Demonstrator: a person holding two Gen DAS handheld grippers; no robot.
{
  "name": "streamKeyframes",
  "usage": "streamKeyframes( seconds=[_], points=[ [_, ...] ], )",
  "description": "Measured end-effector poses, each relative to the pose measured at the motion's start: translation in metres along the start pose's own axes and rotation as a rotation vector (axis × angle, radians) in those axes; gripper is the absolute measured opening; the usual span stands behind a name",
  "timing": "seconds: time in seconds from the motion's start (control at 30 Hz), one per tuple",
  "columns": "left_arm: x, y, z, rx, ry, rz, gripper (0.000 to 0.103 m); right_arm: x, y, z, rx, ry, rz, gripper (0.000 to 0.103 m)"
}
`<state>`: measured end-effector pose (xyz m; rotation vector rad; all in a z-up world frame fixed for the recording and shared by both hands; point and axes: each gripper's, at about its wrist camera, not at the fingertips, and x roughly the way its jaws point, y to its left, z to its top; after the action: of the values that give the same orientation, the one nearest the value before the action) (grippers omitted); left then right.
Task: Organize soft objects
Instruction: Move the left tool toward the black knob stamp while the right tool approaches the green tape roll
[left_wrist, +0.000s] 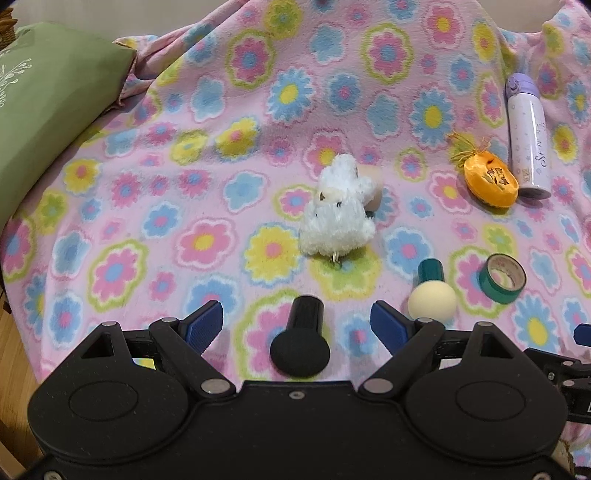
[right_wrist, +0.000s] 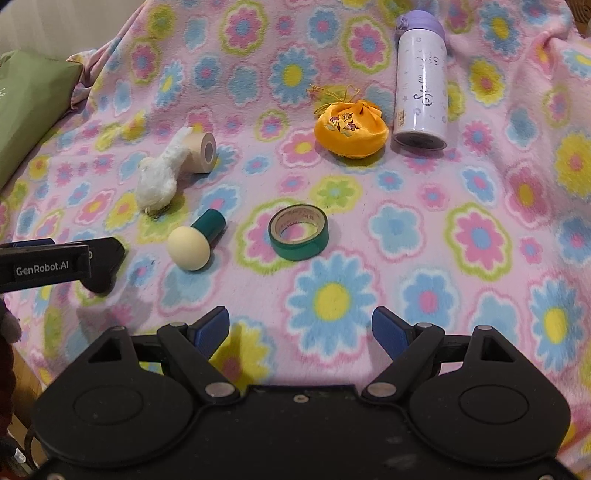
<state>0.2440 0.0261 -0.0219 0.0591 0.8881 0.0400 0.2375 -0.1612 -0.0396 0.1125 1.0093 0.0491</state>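
A white plush toy (left_wrist: 338, 210) lies mid-blanket; it also shows in the right wrist view (right_wrist: 160, 177). An orange satin pouch (left_wrist: 489, 181) lies at the right, also seen in the right wrist view (right_wrist: 351, 127). My left gripper (left_wrist: 297, 325) is open, low over the blanket; a black mushroom-shaped knob (left_wrist: 301, 341) lies between its fingers, not gripped. My right gripper (right_wrist: 301, 332) is open and empty above the blanket, short of a green tape roll (right_wrist: 298, 232).
A flowered pink blanket (left_wrist: 207, 184) covers the surface. A cream-and-teal knob (right_wrist: 195, 242), a beige tape roll (right_wrist: 203, 151) behind the plush and a purple-capped bottle (right_wrist: 421, 77) lie on it. A green pillow (left_wrist: 48, 110) sits at the left. The left gripper's body (right_wrist: 55, 264) reaches in beside the right.
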Motion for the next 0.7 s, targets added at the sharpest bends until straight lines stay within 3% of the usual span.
streamKeyframes(
  seconds=[0.47, 0.7],
  points=[
    [0.022, -0.006, 0.034, 0.028, -0.059, -0.001, 0.085, 0.017, -0.017, 0.034, 0.035, -0.068, -0.034, 0.085],
    [0.039, -0.01, 0.042, 0.035, -0.045, -0.014, 0.085, 0.03, -0.026, 0.046, 0.064, -0.086, -0.034, 0.085]
  ],
)
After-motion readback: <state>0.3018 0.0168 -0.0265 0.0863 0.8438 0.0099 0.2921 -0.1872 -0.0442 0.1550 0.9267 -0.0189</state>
